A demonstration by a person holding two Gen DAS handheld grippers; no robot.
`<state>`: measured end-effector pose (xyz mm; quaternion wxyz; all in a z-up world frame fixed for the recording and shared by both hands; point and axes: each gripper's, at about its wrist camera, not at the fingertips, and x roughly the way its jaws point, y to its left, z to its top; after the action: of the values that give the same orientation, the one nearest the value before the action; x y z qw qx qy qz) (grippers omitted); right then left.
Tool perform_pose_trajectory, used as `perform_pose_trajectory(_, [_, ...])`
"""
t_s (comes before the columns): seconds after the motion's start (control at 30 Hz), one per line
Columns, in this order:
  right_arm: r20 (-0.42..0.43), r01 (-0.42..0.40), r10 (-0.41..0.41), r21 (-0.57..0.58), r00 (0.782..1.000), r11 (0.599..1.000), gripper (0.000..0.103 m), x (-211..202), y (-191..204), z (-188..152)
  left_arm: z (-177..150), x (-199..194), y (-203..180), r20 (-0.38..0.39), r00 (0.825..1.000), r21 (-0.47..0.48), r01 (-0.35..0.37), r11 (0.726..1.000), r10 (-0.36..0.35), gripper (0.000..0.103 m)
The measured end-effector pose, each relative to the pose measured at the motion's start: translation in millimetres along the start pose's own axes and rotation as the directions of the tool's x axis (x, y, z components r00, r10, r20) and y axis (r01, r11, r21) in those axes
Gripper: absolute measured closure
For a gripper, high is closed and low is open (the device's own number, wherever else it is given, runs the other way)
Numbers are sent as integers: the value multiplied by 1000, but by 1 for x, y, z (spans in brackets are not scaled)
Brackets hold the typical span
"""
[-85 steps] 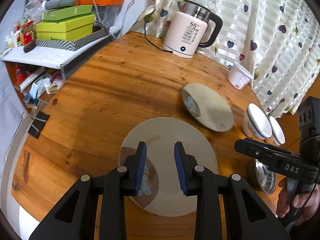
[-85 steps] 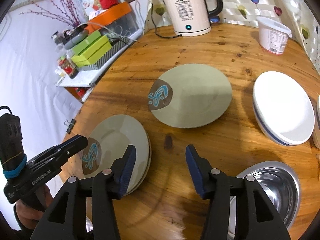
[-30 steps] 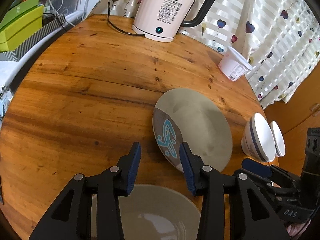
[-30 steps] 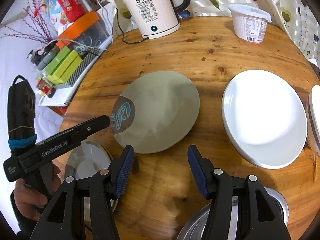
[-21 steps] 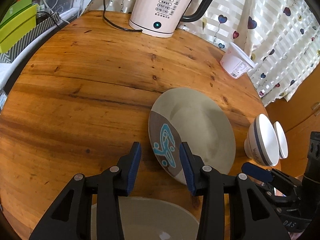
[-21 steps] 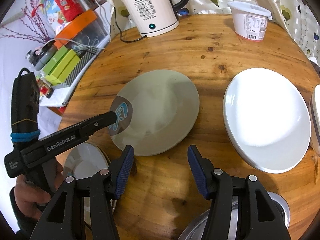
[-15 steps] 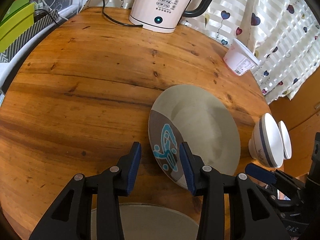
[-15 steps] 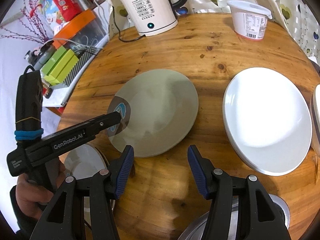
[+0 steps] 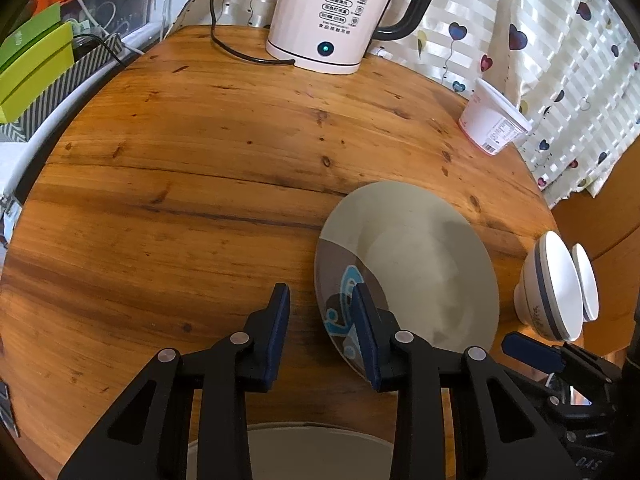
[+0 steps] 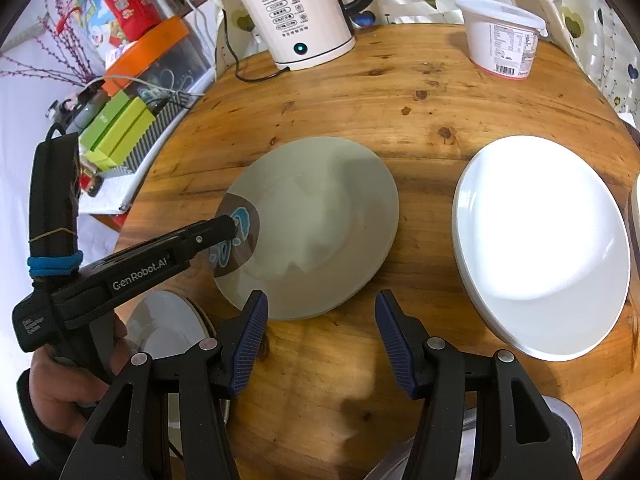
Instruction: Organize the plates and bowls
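A grey plate with a brown and blue patch [image 9: 416, 256] [image 10: 320, 220] lies flat mid-table. My left gripper [image 9: 320, 328] is open, its right finger over the plate's patterned near rim and its left finger over bare wood; in the right wrist view [image 10: 216, 232] its tip sits at that rim. A second grey plate [image 9: 288, 452] [image 10: 168, 328] lies under the left gripper's body. My right gripper [image 10: 320, 328] is open and empty, just short of the plate's near edge. A white bowl with a blue band [image 9: 552, 288] [image 10: 540, 240] stands to the right.
A white electric kettle [image 9: 340, 12] with its cord stands at the table's back. A white lidded tub [image 9: 494, 124] is at the back right. A metal bowl [image 10: 560, 428] sits by the right gripper. Another white bowl [image 9: 586, 280] is beyond the banded one. Green boxes [image 9: 32, 64] lie on a side shelf.
My left gripper has moved forward off the near grey plate to the second plate's patterned rim, one finger now over it. The right gripper has edged a little closer to that plate.
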<state>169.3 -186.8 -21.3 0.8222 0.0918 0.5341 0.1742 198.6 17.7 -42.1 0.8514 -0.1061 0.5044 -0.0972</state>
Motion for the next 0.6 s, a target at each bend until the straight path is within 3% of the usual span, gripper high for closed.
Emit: perform_pose_trajectory(0.6, [-22, 20, -20, 28, 1000, 999, 47, 19, 1, 13, 2, 7, -8, -28, 999, 18, 46, 999, -45, 69])
